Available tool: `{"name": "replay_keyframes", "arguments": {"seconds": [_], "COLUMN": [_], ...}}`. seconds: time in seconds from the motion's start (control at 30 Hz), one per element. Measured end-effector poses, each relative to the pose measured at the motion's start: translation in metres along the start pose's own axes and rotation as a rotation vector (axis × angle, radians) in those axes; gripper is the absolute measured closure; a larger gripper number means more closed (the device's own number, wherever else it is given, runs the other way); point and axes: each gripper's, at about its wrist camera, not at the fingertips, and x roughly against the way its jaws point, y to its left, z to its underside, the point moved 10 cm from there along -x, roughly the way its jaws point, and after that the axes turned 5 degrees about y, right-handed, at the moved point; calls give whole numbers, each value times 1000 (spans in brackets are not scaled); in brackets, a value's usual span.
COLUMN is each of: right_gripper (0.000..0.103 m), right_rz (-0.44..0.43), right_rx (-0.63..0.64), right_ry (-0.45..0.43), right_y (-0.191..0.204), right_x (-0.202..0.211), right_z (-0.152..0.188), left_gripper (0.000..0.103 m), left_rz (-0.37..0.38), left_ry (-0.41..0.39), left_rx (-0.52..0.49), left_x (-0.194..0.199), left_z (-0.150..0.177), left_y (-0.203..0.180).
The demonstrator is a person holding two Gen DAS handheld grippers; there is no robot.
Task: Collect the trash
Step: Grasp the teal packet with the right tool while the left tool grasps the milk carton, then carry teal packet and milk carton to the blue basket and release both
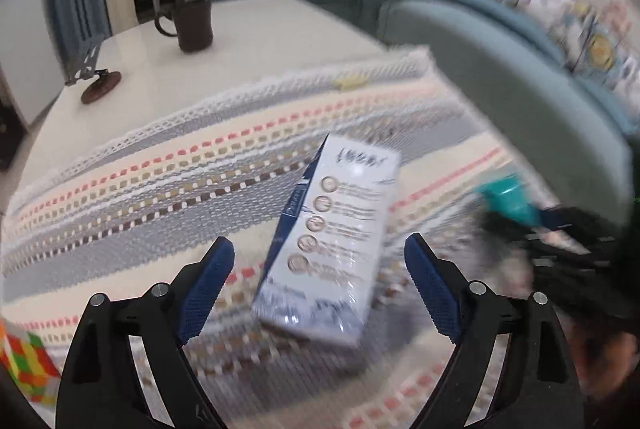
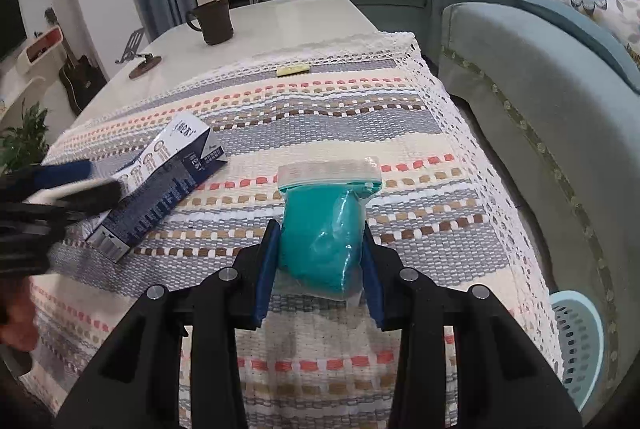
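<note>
Two grippers worked over a table half covered by a striped woven cloth. Farthest left in the left wrist view, a multicoloured cube sat at the cloth's near edge, and beyond it a dark stand and a brown mug stood on the bare white tabletop. The left gripper was spread wide, its blue pads on either side of a white and navy carton that lay flat on the cloth; neither pad touched it, and the picture was blurred there. Right of the carton, the right gripper was closed on a clear zip bag stuffed with something teal, both pads pressed against its sides and its sealed top pointing away from the camera. Whether the bag rested on the cloth or was lifted just above it could not be told. From the right wrist view the carton lay to the left of the bag, near it but not touching. Further right, a grey-green sofa ran along the table, and a pale blue slotted basket stood on the floor between them, by the cloth's near right corner.
</note>
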Motion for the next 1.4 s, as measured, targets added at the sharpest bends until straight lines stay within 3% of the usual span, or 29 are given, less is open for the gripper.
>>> {"name": "replay_keyframes", "arguments": {"seconds": [0.07,0.1,0.23,0.3,0.5,0.67,0.77,0.93,1.13,1.23,1.33,1.4], "right_gripper": [68,68,68,68,68,68,68,68,67,64,48,48], "right_rz": [-8,-9,-19,-29,-40,17,65,156,189,182,197,205], "right_rx": [-7,-6,-13,-24,-85,-149,-204,-326,-466,-526,-555,-554], "right_ry": [-4,-8,-22,-40,-124,-174,-179,-111,43,83,99,95], "right_y": [-2,-3,-6,-10,-43,-97,-140,-219,-287,-306,-318,-318], "right_x": [2,4,13,24,88,146,172,184,150,139,136,140], "right_z": [-1,-1,-5,-9,-16,4,26,75,139,159,169,175], "left_gripper": [22,33,40,46,46,46,46,46,45,45,37,37], "left_rz": [-45,-62,-73,-53,49,158,222,321,387,408,394,390], "left_ry": [79,113,120,93,-47,-144,-161,-123,-4,47,69,71], "left_rx": [-27,-27,10,39,75,3,-43,-98,-137,-150,-155,-154], "left_x": [-18,-27,-32,-24,38,90,109,104,54,31,20,21], "left_z": [3,4,1,-3,-17,-32,-33,-20,11,27,36,39], "left_y": [-2,-3,-6,-12,-54,-142,-199,-293,-375,-391,-390,-390]}}
